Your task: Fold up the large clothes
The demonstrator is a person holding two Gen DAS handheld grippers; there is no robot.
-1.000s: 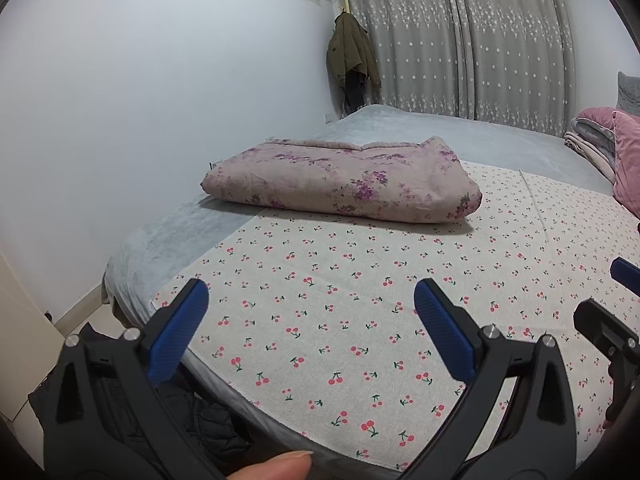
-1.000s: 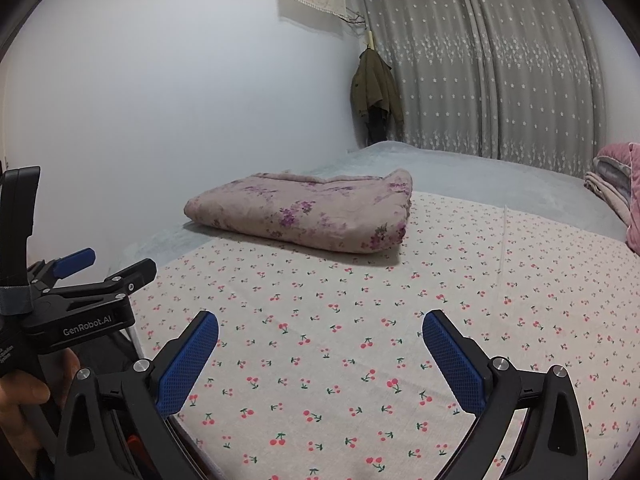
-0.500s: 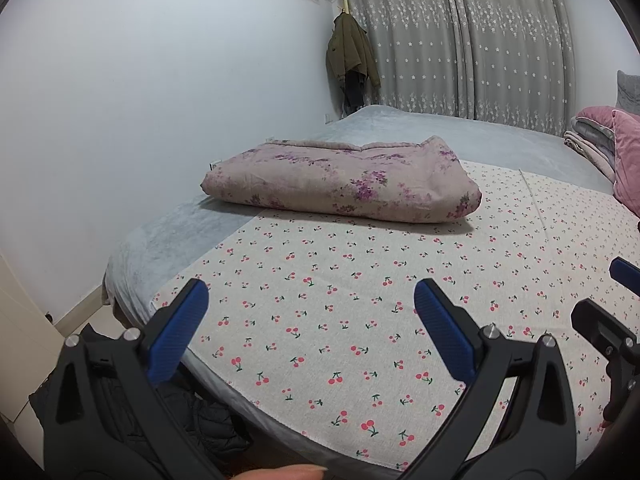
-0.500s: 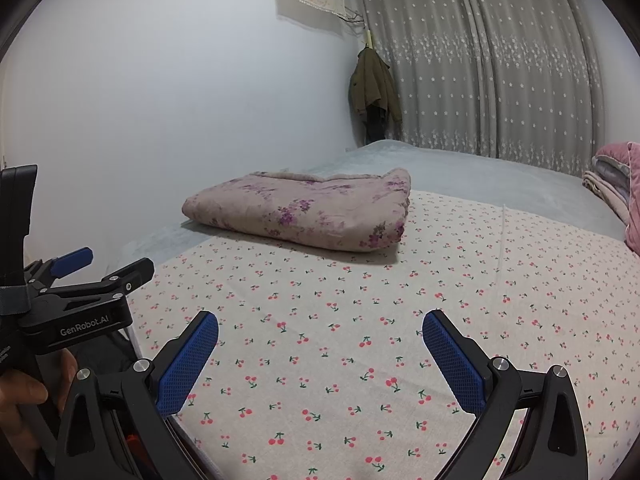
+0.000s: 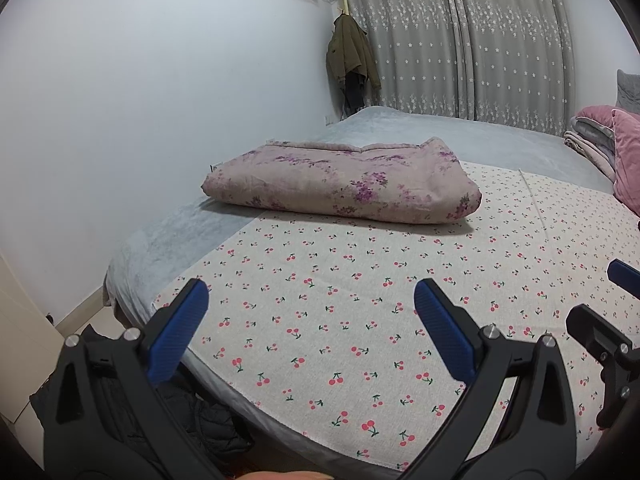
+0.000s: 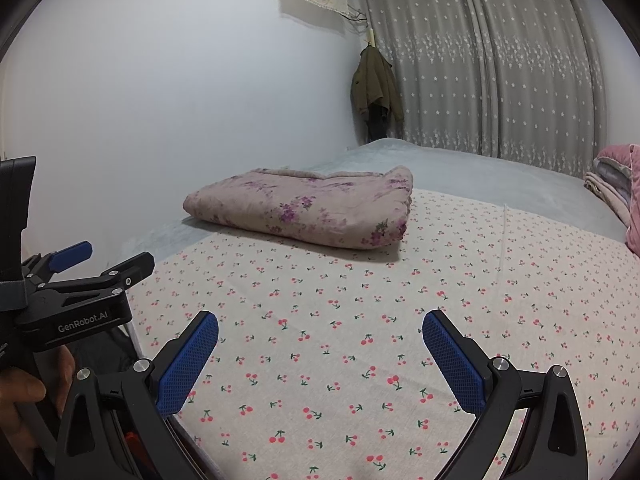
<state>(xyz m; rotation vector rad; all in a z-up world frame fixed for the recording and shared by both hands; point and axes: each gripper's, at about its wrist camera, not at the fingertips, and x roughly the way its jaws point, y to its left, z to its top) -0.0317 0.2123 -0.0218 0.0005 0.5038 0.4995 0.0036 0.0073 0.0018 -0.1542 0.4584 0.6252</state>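
A pink quilt with purple flowers [image 5: 344, 182] lies folded into a thick rectangle on the bed, partly on the cherry-print sheet [image 5: 360, 300]. It also shows in the right wrist view [image 6: 308, 210]. My left gripper [image 5: 308, 330] is open and empty, held over the near edge of the sheet, well short of the quilt. My right gripper [image 6: 320, 358] is open and empty, also over the sheet's near part. The left gripper shows at the left of the right wrist view [image 6: 104, 264].
A grey bedcover [image 5: 440, 136] lies under the sheet. A white wall [image 5: 140, 100] runs along the left. Grey curtains [image 5: 500, 40] and a hanging green jacket [image 5: 352, 60] stand at the back. Pink folded bedding [image 5: 608, 140] is stacked at the right. Dark clothes [image 5: 208, 420] lie on the floor.
Both grippers stay open and almost still. The right wrist view has drifted slightly; the quilt has not moved.
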